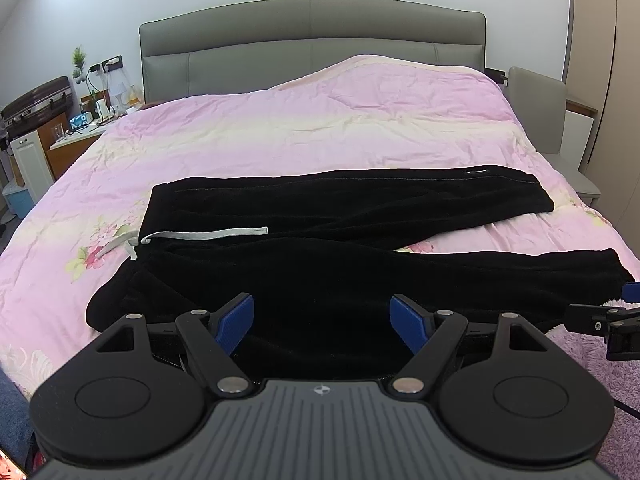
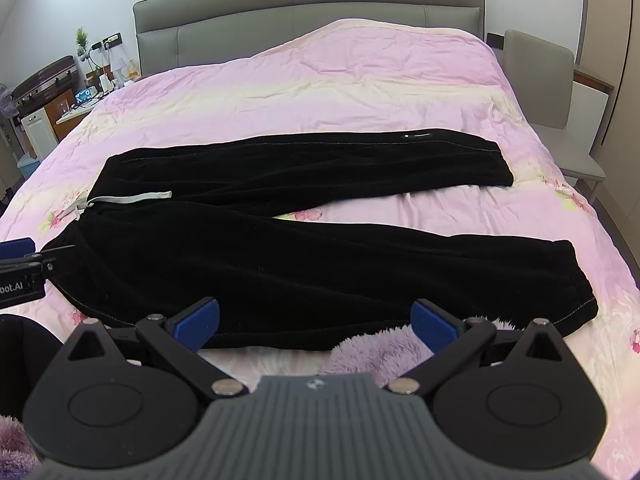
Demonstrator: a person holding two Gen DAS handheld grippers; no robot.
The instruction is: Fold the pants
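Observation:
Black pants (image 1: 320, 232) lie spread flat on the pink bedspread (image 1: 320, 120), waistband to the left with a white drawstring (image 1: 208, 234), the two legs apart and pointing right. They also show in the right wrist view (image 2: 280, 248). My left gripper (image 1: 322, 316) is open, low over the near edge of the pants by the waist end. My right gripper (image 2: 316, 316) is open, just short of the near leg's lower edge, holding nothing. Its fingers also show at the right edge of the left wrist view (image 1: 604, 316).
A fluffy purple blanket (image 2: 376, 352) lies at the bed's near edge under my right gripper. A grey headboard (image 1: 312, 44) is at the back. A cluttered nightstand (image 1: 84, 120) stands left of the bed. A grey chair (image 1: 552, 120) stands right.

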